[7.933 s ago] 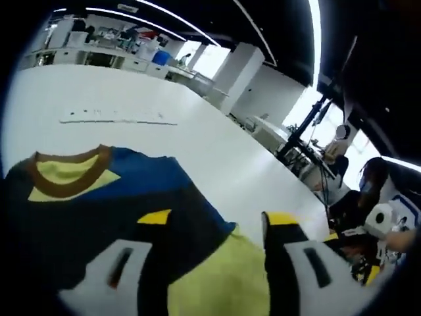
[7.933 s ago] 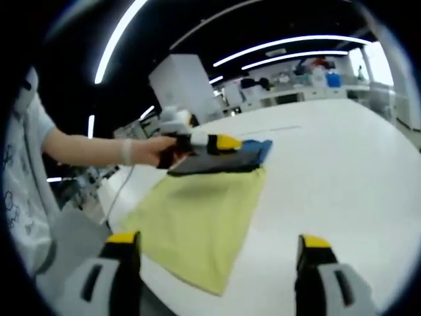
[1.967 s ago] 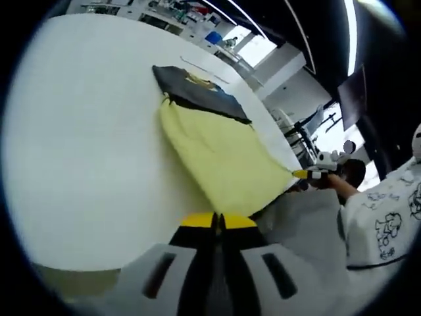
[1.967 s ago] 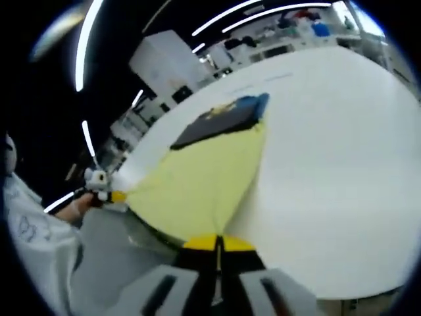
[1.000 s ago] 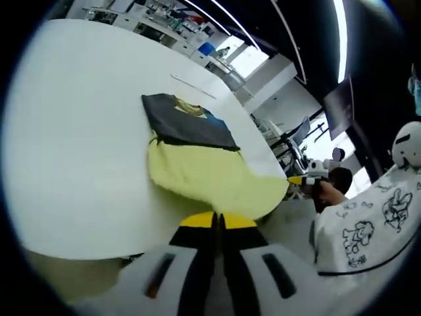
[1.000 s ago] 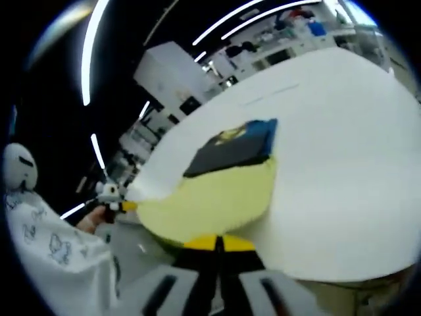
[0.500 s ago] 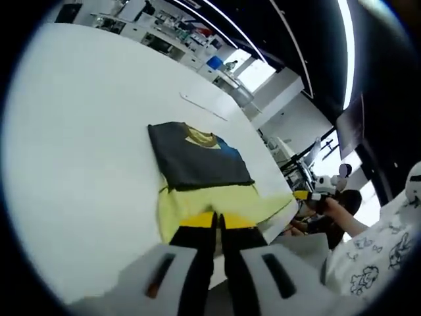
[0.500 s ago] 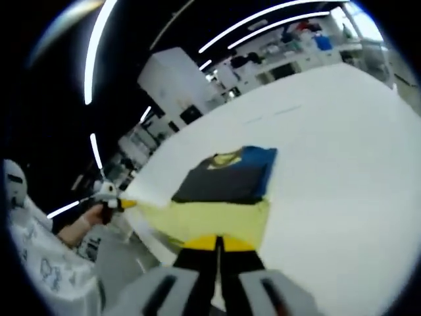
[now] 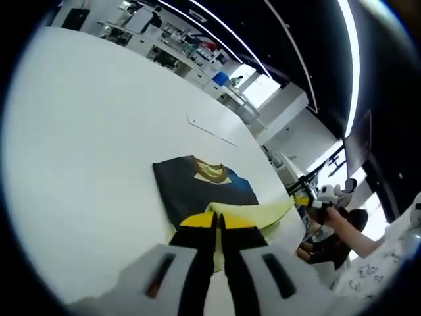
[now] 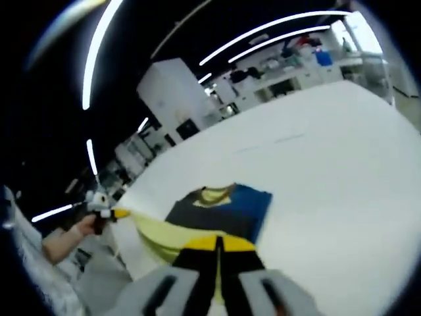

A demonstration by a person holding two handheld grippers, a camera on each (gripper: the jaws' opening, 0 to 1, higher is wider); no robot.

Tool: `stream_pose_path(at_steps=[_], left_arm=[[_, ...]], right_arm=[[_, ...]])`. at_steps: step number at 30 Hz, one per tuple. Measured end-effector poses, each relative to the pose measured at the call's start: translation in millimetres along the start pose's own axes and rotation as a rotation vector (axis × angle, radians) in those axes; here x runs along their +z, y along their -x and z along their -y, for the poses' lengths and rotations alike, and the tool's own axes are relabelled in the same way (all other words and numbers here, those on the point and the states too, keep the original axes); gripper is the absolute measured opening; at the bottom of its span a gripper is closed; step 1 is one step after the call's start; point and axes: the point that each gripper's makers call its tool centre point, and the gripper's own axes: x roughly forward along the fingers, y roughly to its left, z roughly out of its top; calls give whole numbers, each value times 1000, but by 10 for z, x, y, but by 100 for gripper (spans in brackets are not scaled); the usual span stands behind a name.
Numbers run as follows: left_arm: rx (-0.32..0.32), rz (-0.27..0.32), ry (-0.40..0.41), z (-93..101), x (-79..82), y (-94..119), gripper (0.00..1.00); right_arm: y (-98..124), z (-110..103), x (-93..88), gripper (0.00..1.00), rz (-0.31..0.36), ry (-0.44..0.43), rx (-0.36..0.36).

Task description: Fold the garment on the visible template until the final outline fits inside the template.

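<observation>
Two grippers, both clamped shut on the yellow hem of the shirt (image 9: 204, 187). In the left gripper view our left gripper (image 9: 218, 227) has its jaws pressed together with yellow cloth pinched at the tips; same in the right gripper view for the right gripper (image 10: 218, 249). Each one also shows up small in the other's view: right gripper at the far corner of the hem (image 9: 304, 199), left gripper at the opposite corner (image 10: 113, 213), a hand (image 10: 79, 230) behind it.

Shirt sits on the white table (image 9: 79, 131), collar end flat, dark and blue panel up, yellow collar lining showing. We hold the hem by its two corners so the edge stays stretched straight between us; that yellow edge (image 10: 161, 232) hangs lifted above the dark part, arcing toward the collar. Our read: we're mid-fold, bringing the bottom half over the top half, and the taut two-corner hold is what keeps the fold square and wrinkle-free.

Thin pale line on the table beyond the collar (image 9: 210, 128); could be a template edge, can't tell. Template outline under the shirt isn't discernible.

Next likely: lower the hem onto the collar end, then release. Risk: uneven corners give a skewed fold.
</observation>
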Motion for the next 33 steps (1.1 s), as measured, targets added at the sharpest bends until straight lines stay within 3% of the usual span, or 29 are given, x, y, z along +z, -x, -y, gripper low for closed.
stream_pose_path(at_steps=[16, 25, 33], left_arm=[[53, 16, -51, -161, 424, -387, 0], [90, 56, -69, -321, 725, -608, 0], [136, 42, -96, -539, 812, -866, 0]], right_arm=[[-420, 206, 606, 0, 30, 98, -22], [-598, 357, 775, 0, 30, 123, -39], [-725, 532, 798, 0, 37, 108, -73]])
